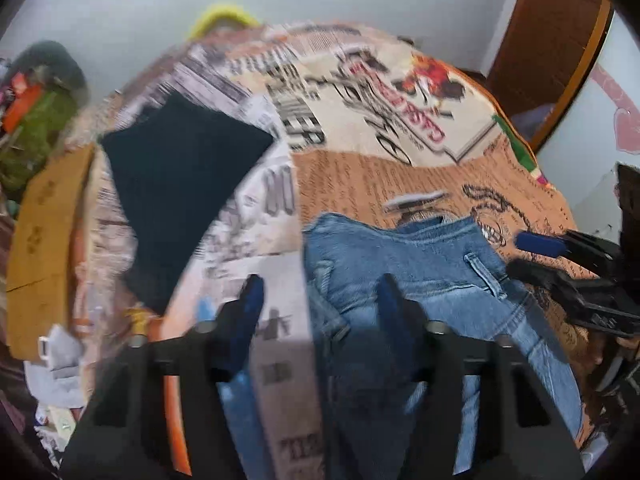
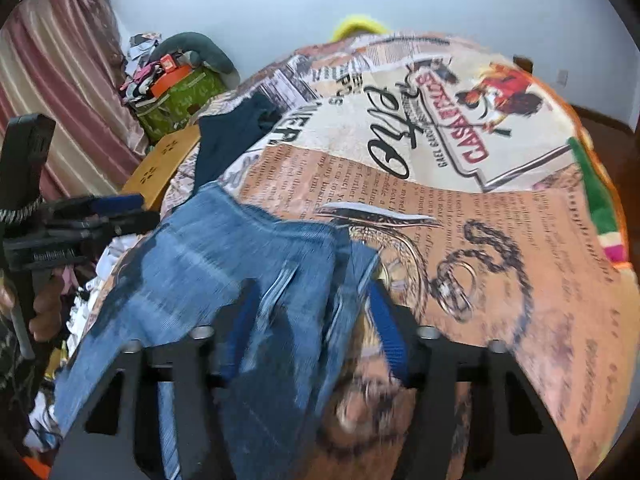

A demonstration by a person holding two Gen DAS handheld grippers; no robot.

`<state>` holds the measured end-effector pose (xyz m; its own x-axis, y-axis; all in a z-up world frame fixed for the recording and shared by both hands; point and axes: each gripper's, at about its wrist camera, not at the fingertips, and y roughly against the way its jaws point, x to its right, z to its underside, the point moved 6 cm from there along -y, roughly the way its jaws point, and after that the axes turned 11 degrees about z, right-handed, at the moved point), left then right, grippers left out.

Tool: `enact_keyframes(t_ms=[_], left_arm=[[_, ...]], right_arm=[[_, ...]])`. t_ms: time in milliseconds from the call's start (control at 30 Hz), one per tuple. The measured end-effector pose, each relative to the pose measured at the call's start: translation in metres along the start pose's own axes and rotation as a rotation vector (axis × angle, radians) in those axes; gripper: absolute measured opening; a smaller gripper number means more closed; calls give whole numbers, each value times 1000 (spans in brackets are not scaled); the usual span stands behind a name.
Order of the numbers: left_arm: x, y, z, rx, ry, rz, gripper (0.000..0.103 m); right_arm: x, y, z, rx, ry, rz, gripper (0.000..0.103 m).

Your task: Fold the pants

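Blue denim pants [image 1: 404, 264] lie on a printed blanket [image 1: 360, 176] covering the bed. They also show in the right wrist view [image 2: 224, 264], waistband away from me. My left gripper [image 1: 318, 292] is open, its blue-padded fingers just above the pants' left edge. My right gripper [image 2: 316, 300] is open over the pants' right part, with the cloth between its fingers. Each gripper shows in the other's view: the right one [image 1: 560, 256] at the far right, the left one [image 2: 100, 212] at the far left.
A dark navy folded garment [image 1: 180, 184] lies on the blanket to the left, also in the right wrist view [image 2: 232, 140]. A wooden board [image 1: 44, 248] and a green box with clutter [image 2: 180, 96] stand beyond the bed's left side. A white wall is behind.
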<state>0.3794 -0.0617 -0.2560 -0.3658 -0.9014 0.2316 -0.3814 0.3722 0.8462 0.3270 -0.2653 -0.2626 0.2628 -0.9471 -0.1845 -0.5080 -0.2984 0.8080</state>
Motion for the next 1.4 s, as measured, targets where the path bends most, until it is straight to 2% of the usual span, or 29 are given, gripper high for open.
enact_keyframes(t_ms=[67,100,133,267,500,667,767,933,1100,1267,1333,1400], left_arm=[[3,-18,0,-43,-1,53,29],[4,-25,-1,-39,-15,37,29],[4,-28,-1,-35,-30,25,29],[-5,-53,7,-58,-91,-102,29],[-14,-55,7,-52,-83,-137,33],[-10,-26,6,-19,-63,-131,32],[-3,-5,7,9,-74,-141,33],[15,31,17,49,-94,-110,36],[36,49,35,62,-144,-104,61],[32,29,65,-42,-93,-77,64],[28,24,76,-37,-80,-83,72],[26,28,84,-25,-78,-85,76]], right_arm=[[4,-21,-5,-47,-19,-2,27],[4,-30,-6,-68,-28,-14,18],[4,-37,-6,-80,-33,-42,14],[-2,-52,-1,-86,54,-15,13],[-5,-51,2,-76,125,65,13],[-6,-25,-3,-58,139,102,14],[-13,-3,-3,-29,142,86,17],[-36,34,2,31,166,44,31],[-54,51,13,45,178,13,42],[-64,43,41,-22,191,13,49],[-65,32,59,-77,193,17,52],[-62,35,66,-48,177,29,55]])
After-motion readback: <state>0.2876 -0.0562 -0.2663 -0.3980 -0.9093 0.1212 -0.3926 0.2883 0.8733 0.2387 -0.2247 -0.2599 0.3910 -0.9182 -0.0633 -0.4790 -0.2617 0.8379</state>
